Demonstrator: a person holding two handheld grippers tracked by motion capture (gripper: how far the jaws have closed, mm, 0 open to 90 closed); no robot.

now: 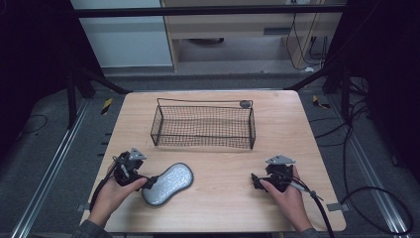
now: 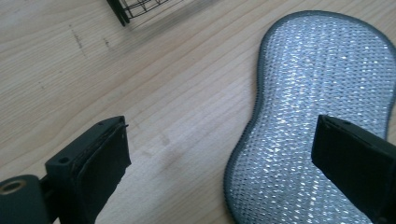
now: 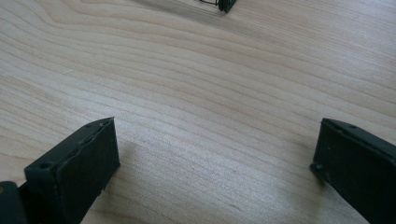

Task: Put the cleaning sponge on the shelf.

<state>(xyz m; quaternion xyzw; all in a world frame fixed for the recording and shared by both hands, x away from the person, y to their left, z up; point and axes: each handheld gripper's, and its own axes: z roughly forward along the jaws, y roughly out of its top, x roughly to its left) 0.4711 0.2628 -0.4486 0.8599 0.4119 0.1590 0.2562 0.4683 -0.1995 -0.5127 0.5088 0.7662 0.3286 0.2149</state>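
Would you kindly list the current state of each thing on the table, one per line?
Scrubbing pad: lying flat on the table, ungripped, one jaw over its edge.
Wire basket: upright, empty.
Left gripper: open, at the pad's near end.
Right gripper: open, holding nothing, over bare table.

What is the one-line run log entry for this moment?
left gripper: open, at silver scrubbing pad edge | right gripper: open over bare table | wire basket: empty
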